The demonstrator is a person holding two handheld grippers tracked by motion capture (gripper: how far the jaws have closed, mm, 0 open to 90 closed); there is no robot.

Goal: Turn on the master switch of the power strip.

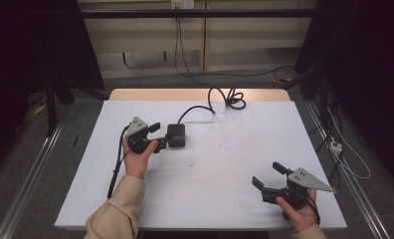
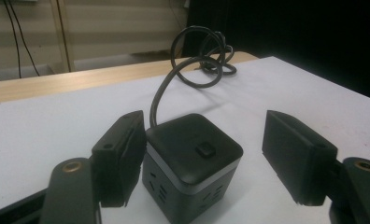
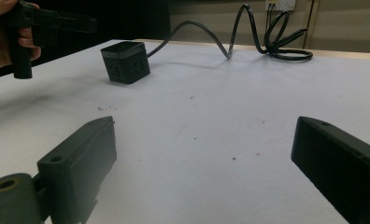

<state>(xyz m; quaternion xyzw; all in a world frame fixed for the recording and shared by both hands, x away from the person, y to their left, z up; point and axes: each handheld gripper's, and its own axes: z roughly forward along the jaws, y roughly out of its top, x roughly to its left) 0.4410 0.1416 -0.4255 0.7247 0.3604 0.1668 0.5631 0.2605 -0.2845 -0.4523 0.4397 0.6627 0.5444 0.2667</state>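
Observation:
A black cube-shaped power socket [image 1: 176, 135] sits on the white table [image 1: 210, 174], left of centre. Its black cable [image 1: 224, 97] runs back in loops to the far edge. My left gripper [image 1: 158, 136] is open, its jaws reaching around the cube's left side. In the left gripper view the cube [image 2: 192, 163] stands between the jaws; the left one is against or very near its side, the right one stands clear. My right gripper [image 1: 267, 174] is open above bare table at the front right, holding nothing. From there the cube [image 3: 125, 61] lies far off.
A strip of bare wood [image 1: 135, 94] shows at the table's back edge. The cable coil [image 3: 276, 39] lies at the far side, with a wall socket [image 1: 181, 4] behind it. Dark stands flank the table. Small specks [image 3: 192, 97] dot the white surface.

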